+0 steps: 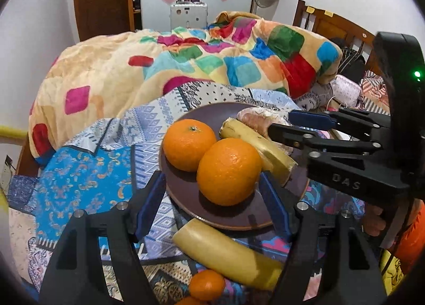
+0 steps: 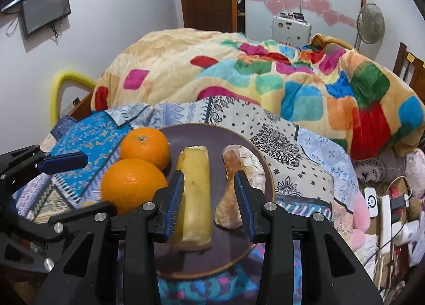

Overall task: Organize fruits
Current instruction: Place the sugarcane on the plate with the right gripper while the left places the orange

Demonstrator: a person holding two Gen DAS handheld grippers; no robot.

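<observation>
Blue-padded jaws of the left gripper point(image 1: 212, 198) stand apart, flanking the near orange point(image 1: 229, 171) without pressing on it; the pads hang at the near rim of the plate point(image 1: 186, 190). Nothing is grasped by this gripper.

The right gripper point(image 2: 209, 193) is held over the plate, its jaws standing narrowly apart. The peeled banana piece point(image 2: 195, 198) lies between the pads, close against the left pad; whether that pad touches it cannot be told. The right pad stands clear of it, beside the peeled citrus segment point(image 2: 239, 169). No grip is evident.

The dark brown plate rests on a patterned cloth point(image 1: 87, 177) spread over the bed. It holds two oranges touching each other on its left side, the far orange point(image 1: 189, 144) behind the near one, then the banana piece in the middle and the citrus segment on the right.

Off the plate, just beside its near rim, a second banana piece point(image 1: 225, 254) lies on the cloth, and a small orange point(image 1: 207, 285) sits next to it.

A multicoloured blanket point(image 1: 186, 60) is heaped behind the plate.
</observation>
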